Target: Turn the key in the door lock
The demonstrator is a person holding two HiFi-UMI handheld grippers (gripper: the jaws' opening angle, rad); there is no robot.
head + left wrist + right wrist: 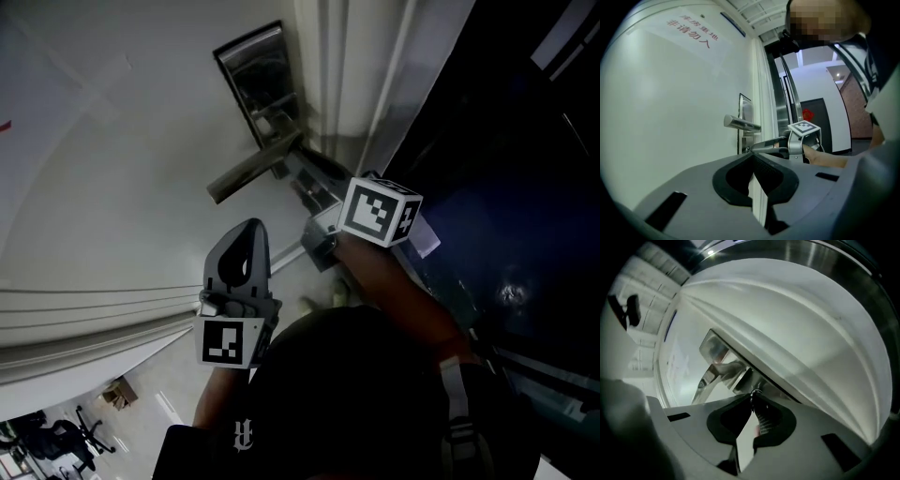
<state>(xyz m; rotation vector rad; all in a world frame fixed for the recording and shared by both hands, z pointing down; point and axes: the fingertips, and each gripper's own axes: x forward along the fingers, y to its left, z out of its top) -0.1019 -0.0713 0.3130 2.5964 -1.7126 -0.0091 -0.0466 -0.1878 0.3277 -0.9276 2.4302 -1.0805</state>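
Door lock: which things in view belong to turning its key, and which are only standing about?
For the job:
right hand-held gripper, shut on the key
lock plate
door

Only about:
left hand-held gripper, shut, holding nothing
door handle
office chair

Head view, 7 o'clock: pale floor (122, 422). 8 o'clock: black office chair (56, 436), brown box (119, 394) near it. 3 o'clock: dark glossy panel (506, 187). Left gripper view, 3 o'clock: white corridor wall (815, 79), dark door (822, 110) with red ornament (807, 114), brown wall (855, 108).
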